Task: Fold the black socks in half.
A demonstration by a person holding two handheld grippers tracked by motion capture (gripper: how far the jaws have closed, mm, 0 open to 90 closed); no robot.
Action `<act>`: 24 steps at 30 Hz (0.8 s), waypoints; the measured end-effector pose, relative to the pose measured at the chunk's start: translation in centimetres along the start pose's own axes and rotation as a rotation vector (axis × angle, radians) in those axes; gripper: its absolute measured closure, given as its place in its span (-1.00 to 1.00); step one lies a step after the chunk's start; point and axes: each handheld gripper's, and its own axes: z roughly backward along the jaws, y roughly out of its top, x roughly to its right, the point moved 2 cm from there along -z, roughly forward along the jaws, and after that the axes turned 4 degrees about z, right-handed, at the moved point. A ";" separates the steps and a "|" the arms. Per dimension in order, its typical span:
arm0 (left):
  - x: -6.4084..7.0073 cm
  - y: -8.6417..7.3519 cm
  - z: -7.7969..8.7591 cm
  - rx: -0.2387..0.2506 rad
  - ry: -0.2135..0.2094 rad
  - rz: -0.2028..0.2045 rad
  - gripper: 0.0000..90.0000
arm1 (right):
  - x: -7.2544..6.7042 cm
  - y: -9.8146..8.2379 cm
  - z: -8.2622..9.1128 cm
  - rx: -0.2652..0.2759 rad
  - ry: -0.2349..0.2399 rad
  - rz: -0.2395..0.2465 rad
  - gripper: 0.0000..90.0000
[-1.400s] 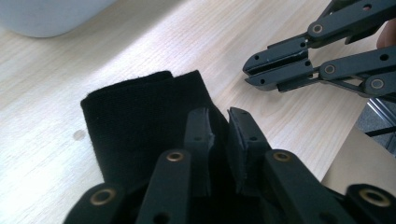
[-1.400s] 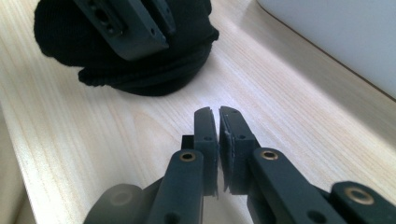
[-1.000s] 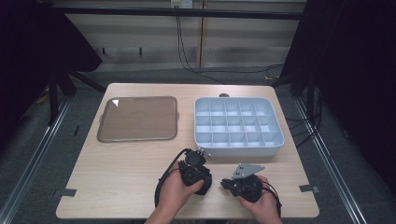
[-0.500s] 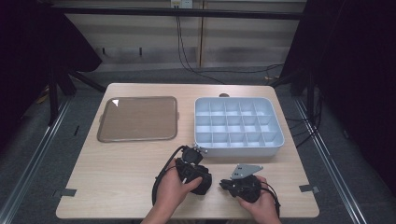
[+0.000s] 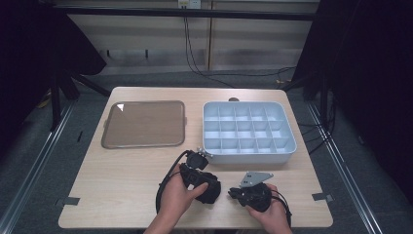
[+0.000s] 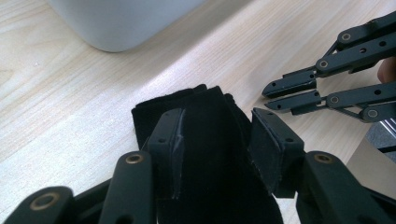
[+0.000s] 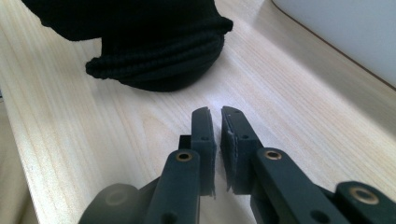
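Note:
A folded black cloth (image 5: 210, 191) lies on the wooden table near its front edge. My left gripper (image 5: 214, 187) is over it. In the left gripper view the cloth (image 6: 210, 144) runs up between the two jaws of the left gripper (image 6: 217, 133). Those jaws have just been opening; the right pad (image 6: 268, 140) stands just off the fabric. My right gripper (image 5: 232, 193) rests on the table right of the cloth, pointing at it. Its jaws (image 7: 215, 116) are shut with nothing between them, a short way from the cloth (image 7: 154, 60). The right gripper's tips (image 6: 267, 99) also appear in the left gripper view.
A pale blue box (image 5: 248, 157) of several empty compartments stands just behind both grippers, its corner (image 6: 116, 23) close to the cloth. A brown tray (image 5: 143, 124) sits at the back left. Bare wood lies to the left of the hands.
The left hand and its gripper have shifted slightly on the cloth. The right hand has stayed where it was.

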 end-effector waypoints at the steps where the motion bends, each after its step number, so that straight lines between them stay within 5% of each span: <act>1: 0.0 0.0 0.0 0.000 0.000 0.000 0.22 | 0.0 0.0 0.0 0.000 0.000 0.000 0.87; 14: -2.5 -0.8 1.3 0.048 0.075 0.052 0.00 | -0.1 0.1 0.0 0.001 0.007 -0.001 0.86; 24: -5.1 -2.9 0.5 0.001 0.119 0.098 0.00 | -0.2 0.3 0.1 0.005 -0.005 -0.001 0.82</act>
